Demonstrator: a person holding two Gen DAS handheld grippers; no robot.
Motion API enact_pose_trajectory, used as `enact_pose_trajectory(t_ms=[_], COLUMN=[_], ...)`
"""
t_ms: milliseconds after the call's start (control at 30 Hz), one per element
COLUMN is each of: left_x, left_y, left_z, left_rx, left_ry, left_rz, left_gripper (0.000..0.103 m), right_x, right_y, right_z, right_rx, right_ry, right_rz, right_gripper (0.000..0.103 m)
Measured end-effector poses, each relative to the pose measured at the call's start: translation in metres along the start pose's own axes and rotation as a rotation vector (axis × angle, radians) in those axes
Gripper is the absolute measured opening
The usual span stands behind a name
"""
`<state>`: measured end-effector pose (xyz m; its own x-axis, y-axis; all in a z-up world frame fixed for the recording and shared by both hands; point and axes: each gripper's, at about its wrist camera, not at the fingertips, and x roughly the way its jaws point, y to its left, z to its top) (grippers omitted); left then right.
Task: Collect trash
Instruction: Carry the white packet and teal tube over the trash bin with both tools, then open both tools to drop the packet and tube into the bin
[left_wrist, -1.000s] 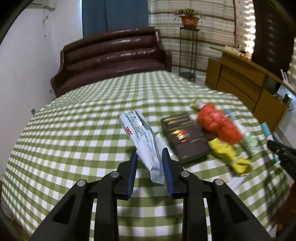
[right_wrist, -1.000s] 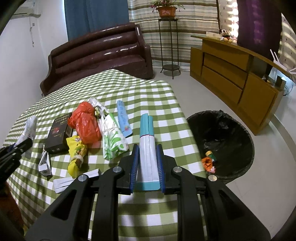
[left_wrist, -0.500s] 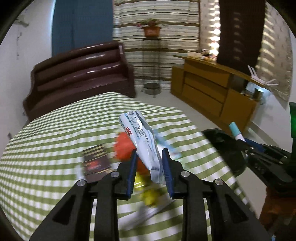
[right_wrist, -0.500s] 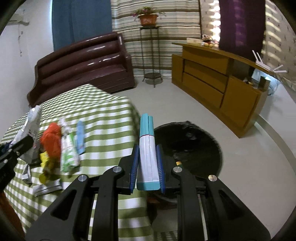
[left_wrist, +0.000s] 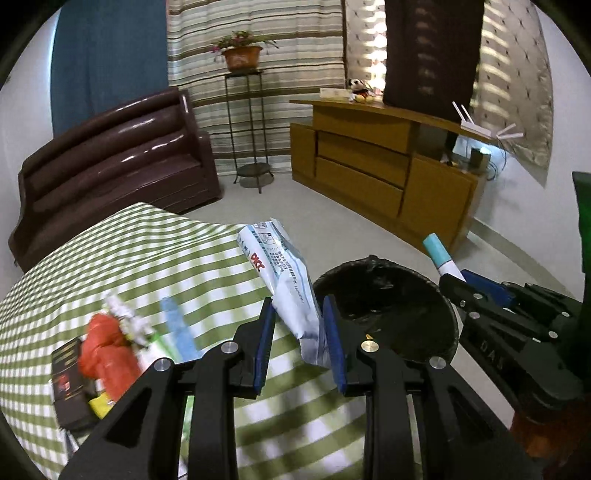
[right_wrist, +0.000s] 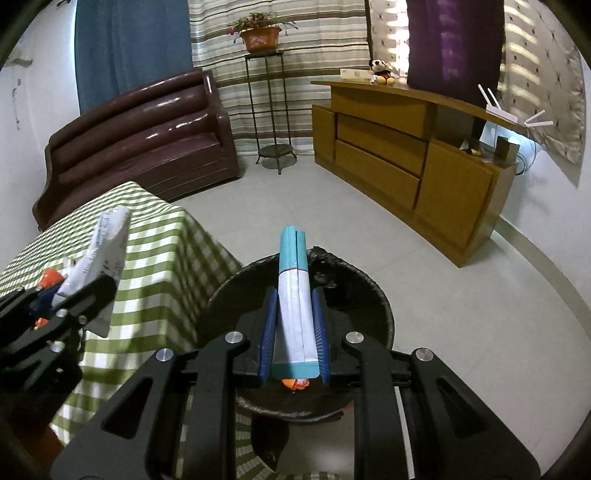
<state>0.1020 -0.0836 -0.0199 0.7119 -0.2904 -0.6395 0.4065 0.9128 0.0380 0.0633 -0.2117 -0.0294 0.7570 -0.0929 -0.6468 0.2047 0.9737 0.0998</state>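
My left gripper (left_wrist: 300, 341) is shut on a crumpled white and blue wrapper (left_wrist: 284, 273), held above the table's right edge beside the black-lined trash bin (left_wrist: 391, 314). My right gripper (right_wrist: 294, 332) is shut on a teal and white box (right_wrist: 294, 295) and holds it over the bin (right_wrist: 362, 306), where orange trash (right_wrist: 293, 384) lies. The right gripper also shows in the left wrist view (left_wrist: 469, 284), the left gripper in the right wrist view (right_wrist: 85, 295).
The green checked table (left_wrist: 110, 258) carries a red bag (left_wrist: 105, 350), a blue packet (left_wrist: 177, 328), a dark book (left_wrist: 68, 384) and a yellow wrapper (left_wrist: 99, 404). A brown sofa (left_wrist: 110, 162), a plant stand (left_wrist: 245, 122) and a wooden cabinet (left_wrist: 388, 166) stand beyond.
Both grippers have swung right from over the table towards the bin, each still holding its item. The right gripper now hangs over the bin's opening.
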Motion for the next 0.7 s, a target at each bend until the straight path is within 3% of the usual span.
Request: enact_pose_trajectory(t_ms=[400,433,500,700], left_x=[0.043,0.044,0.047,0.048], left_y=[-0.033,-0.033,-0.035,-0.035], left_z=[0.014,0.014,0.016,0.014], left_rx=[0.034,0.033,0.024,0.015], left_ry=[0.049,0.054,0.057,0.060], left_rz=[0.015,0.016,0.015,0.017], left_gripper=[0.030,0.033,0.050,0.056], right_x=[0.026,0.027,0.029,0.029], right_y=[-0.025,-0.027,-0.029,-0.036], right_z=[0.009,0.010,0.011,0.010], right_rx=[0.037,0.042,0.044,0.055], right_ry=[0.006,0.007,0.007,0.008], right_rz=[0.022,0.023,0.018,0.011], right_gripper=[0.022,0.024,0.026,0.027])
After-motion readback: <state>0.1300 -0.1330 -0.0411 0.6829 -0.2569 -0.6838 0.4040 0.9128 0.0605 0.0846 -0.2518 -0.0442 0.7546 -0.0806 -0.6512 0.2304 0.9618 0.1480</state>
